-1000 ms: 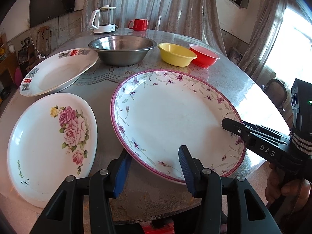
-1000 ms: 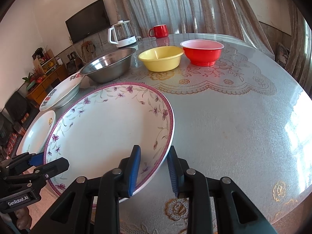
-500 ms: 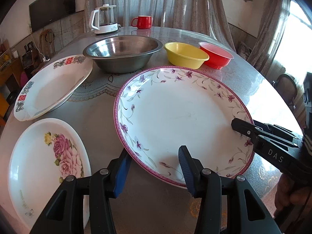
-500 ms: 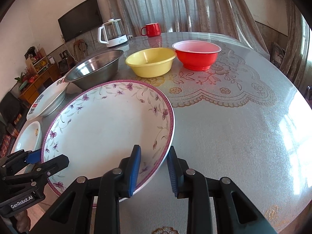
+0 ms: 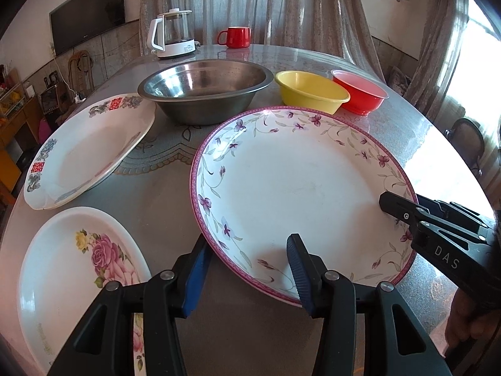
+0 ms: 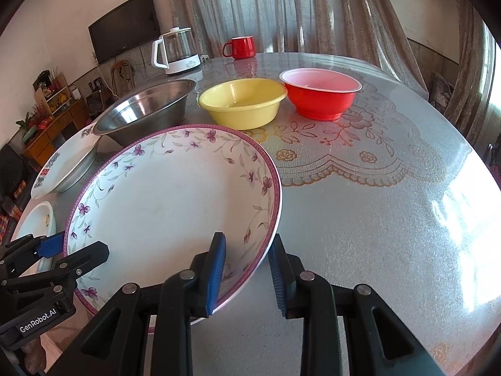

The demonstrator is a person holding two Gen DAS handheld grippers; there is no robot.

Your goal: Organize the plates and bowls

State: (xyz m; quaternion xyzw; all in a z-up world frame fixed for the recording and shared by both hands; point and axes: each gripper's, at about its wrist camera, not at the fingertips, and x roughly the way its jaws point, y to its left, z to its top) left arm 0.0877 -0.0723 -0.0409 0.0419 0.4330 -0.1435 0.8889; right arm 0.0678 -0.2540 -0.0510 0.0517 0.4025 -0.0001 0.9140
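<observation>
The big plate (image 5: 291, 185) with the pink rim and purple flowers sits at the near middle of the round table (image 6: 375, 219), held between both grippers. Whether its base touches the tabletop I cannot tell.

The left gripper (image 5: 247, 269) straddles the plate's near-left rim, jaws about half open: one blue pad (image 5: 297, 266) lies on the inner face, the other sits under the outer edge. Pad pressure on the china cannot be judged.

The right gripper (image 6: 247, 269) straddles the opposite rim with a narrower gap. Its jaws have just been opening a little, with the rim between them. The left pad (image 6: 216, 269) is over the plate's inside; the right pad stands just off the outer edge.

Left of the big plate lie two more plates: a rose plate (image 5: 69, 282) near the table edge, and a red-lettered plate (image 5: 90, 147) tilted behind it.

Beyond the big plate stand three bowls in a row: a steel bowl (image 5: 206, 87), a yellow bowl (image 6: 244, 100) and a red bowl (image 6: 319, 94). The yellow and red ones stand just beside each other.

At the far edge stand a kettle (image 6: 175, 50) and a red mug (image 6: 239, 47).
</observation>
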